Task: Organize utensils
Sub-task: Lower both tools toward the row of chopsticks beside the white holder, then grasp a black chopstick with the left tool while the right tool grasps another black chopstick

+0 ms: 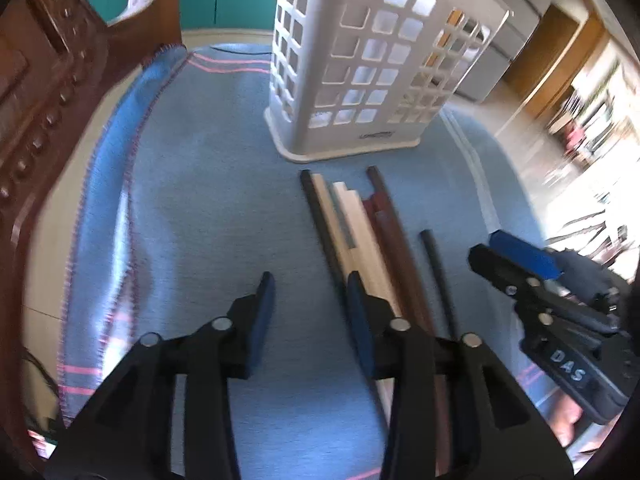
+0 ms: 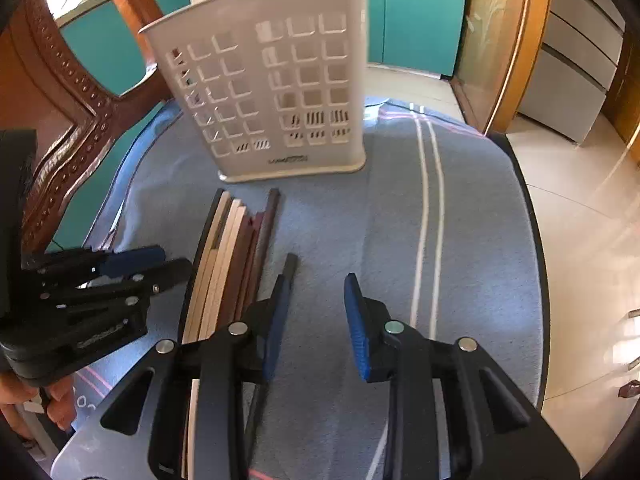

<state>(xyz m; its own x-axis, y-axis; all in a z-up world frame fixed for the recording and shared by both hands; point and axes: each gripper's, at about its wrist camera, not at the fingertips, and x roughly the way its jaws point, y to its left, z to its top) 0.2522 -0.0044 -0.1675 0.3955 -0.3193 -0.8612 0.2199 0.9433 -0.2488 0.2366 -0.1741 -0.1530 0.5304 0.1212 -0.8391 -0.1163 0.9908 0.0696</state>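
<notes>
A white perforated utensil holder (image 1: pixel 352 68) stands upright on the blue cloth; it also shows in the right wrist view (image 2: pixel 280 92). In front of it lie several long chopsticks side by side, black, cream and brown (image 1: pixel 360 232), also seen from the right wrist (image 2: pixel 232 248). One black chopstick (image 1: pixel 438 276) lies a little apart to the right, (image 2: pixel 289 268). My left gripper (image 1: pixel 310 300) is open and empty, just left of the bundle, its right finger over it. My right gripper (image 2: pixel 316 304) is open and empty, right of the sticks, its left finger by the lone black stick.
A blue cloth (image 1: pixel 200 208) with pink and white stripes covers the table (image 2: pixel 536 264). A carved wooden chair back (image 2: pixel 68 112) stands at the left. Teal cabinets (image 2: pixel 420 12) and tiled floor (image 2: pixel 580 208) lie beyond the table's right edge.
</notes>
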